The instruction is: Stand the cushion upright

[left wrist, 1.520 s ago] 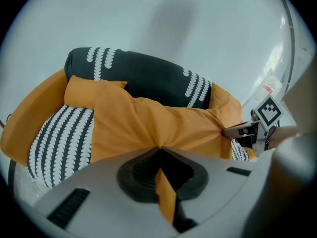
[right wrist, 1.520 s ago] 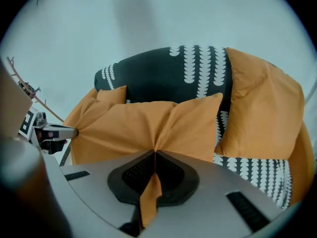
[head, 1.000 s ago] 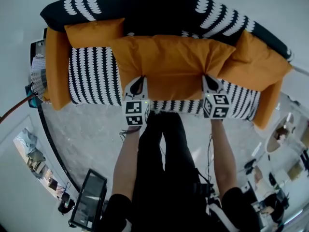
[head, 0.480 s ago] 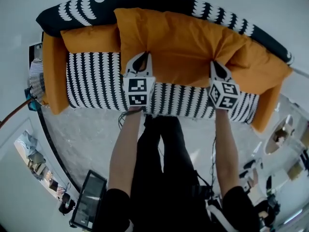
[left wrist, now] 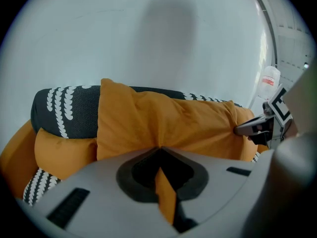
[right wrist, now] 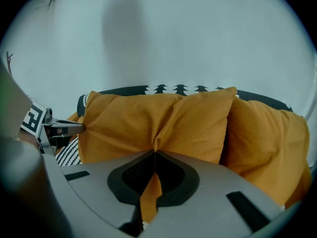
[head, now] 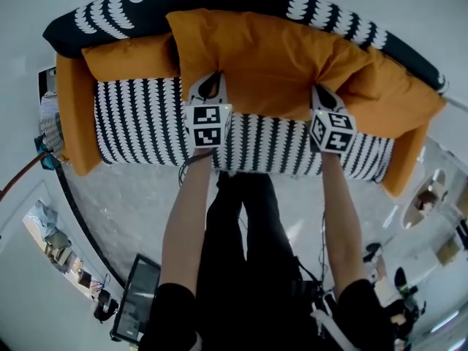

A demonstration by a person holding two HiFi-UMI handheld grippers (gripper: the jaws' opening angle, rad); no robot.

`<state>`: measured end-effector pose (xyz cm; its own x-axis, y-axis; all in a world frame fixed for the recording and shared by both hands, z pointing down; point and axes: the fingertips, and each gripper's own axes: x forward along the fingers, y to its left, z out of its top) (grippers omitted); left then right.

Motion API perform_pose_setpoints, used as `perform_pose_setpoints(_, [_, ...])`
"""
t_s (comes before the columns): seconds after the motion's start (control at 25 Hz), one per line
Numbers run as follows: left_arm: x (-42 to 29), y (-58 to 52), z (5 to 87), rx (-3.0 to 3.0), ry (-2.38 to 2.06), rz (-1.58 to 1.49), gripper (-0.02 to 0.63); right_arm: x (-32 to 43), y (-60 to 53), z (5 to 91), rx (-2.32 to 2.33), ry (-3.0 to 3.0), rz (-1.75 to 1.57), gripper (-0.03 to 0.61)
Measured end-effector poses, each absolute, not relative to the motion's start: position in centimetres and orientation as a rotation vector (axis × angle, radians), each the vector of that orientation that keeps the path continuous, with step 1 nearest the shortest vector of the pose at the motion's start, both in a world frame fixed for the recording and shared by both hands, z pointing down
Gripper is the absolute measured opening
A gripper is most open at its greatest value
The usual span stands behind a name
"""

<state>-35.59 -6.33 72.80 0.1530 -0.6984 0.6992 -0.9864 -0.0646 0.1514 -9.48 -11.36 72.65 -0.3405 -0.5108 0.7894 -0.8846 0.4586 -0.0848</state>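
Two grippers | left gripper [head: 210, 88] clamped on cushion [head: 267, 53] lower edge | right gripper [head: 320, 95] clamped likewise | cushion upright, seemingly leaning on sofa [head: 142, 119] back

Sofa [head: 146, 123] stands against a plain pale wall [left wrist: 148, 38]. Seat in black-and-white leaf rows, back [head: 95, 20] black with the same white print, arms [head: 73, 115] orange. Floor [head: 131, 203] grey, marbled, slightly glossy. Dark screen [head: 137, 298] well out from the sofa's left front corner. Red cable [head: 18, 175] trails off past the left arm. White bottle [left wrist: 270, 81] beyond the right end. Light soft, even; faint shadow on the wall.
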Motion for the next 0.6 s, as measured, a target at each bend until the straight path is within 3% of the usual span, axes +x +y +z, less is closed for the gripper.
perform_pose_setpoints(0.24, [-35.4, -6.2, 73.8, 1.783, -1.583, 0.597, 0.006, -8.7, -11.4, 73.6, 1.177, -1.974, 0.720, 0.031])
perform_pose_setpoints(0.36, [-35.6, -6.1, 74.0, 1.742, -1.579, 0.557, 0.035, -8.0, -11.4, 73.7, 1.198, -1.972, 0.736, 0.064])
perform_pose_setpoints(0.6, [-36.6, -5.3, 73.5, 1.707, -1.585, 0.528, 0.075, -7.8, -11.1, 72.6, 1.228, -1.973, 0.698, 0.074])
